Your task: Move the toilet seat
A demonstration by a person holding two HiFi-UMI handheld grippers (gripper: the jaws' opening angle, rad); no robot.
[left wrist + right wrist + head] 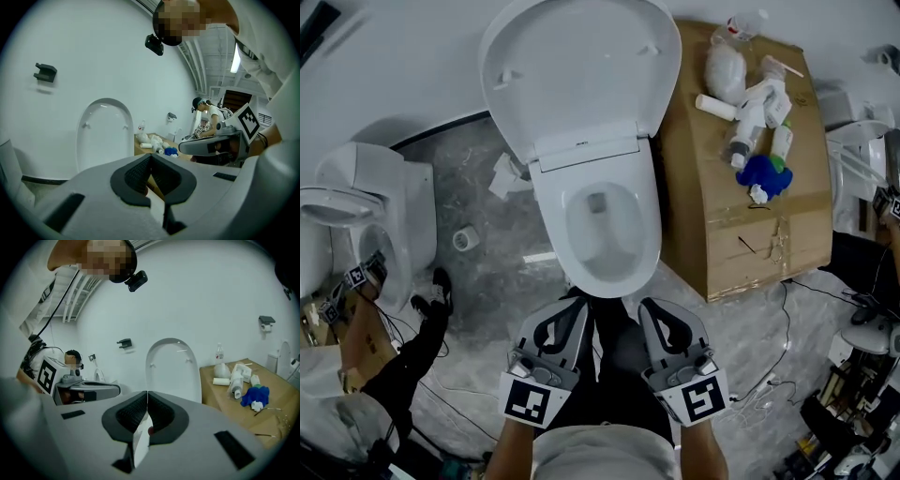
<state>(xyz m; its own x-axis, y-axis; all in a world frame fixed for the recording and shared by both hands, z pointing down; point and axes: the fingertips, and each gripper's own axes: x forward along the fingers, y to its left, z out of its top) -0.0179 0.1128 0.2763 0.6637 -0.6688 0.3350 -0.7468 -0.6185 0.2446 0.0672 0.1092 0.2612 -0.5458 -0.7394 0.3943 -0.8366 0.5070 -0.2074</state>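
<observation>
Toilet seat [581, 70]: raised upright with the lid, leaning back toward the white wall, upper centre of the head view. Underside faces out and two small bumpers are visible. Bowl [602, 225] below it is uncovered.

Left gripper [567, 319]: jaws closed together, nothing between them. It sits low centre of the frame, just short of the bowl's front rim, not touching it.

Right gripper [661, 323]: jaws likewise pressed shut and empty, beside the left one, same distance from the bowl.

Both gripper views show the seat ahead, well apart from the jaw tips.

Cardboard box [750, 216]: right of the toilet, with white bottles [759, 112] and a blue object [764, 175] on top.

Second toilet [356, 206]: left edge of the frame.
</observation>
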